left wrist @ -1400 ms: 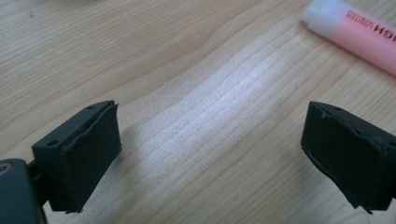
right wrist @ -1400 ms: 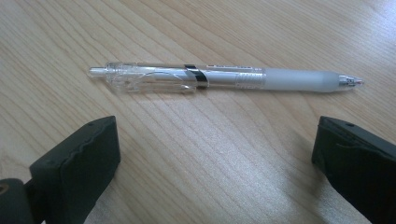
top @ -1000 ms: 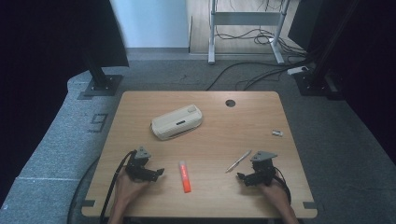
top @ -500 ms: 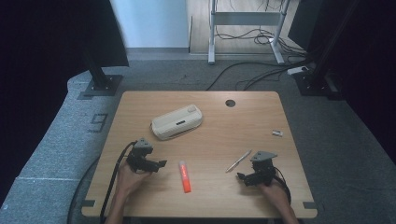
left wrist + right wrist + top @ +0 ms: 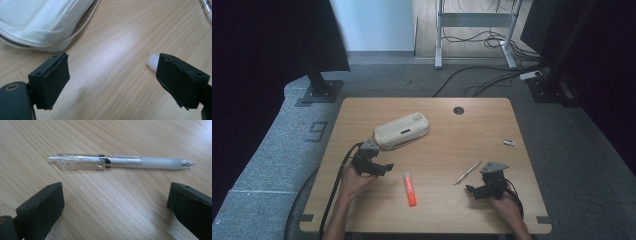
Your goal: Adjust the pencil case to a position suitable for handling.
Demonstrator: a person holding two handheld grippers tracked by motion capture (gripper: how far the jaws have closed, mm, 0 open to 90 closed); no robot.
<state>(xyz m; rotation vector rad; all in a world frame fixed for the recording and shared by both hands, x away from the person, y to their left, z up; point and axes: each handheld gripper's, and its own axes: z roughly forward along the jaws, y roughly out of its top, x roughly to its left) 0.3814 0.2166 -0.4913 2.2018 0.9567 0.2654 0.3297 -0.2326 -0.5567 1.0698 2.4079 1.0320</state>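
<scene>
Both the left gripper [image 5: 384, 168] and the right gripper [image 5: 470, 190] were spread, holding nothing; near the table's [image 5: 362, 220] front edge, the pen [image 5: 117, 161] could roll away if the right one nudged it.

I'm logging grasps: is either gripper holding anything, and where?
No. The left gripper and right gripper are open and empty; the pen lies untouched.
</scene>
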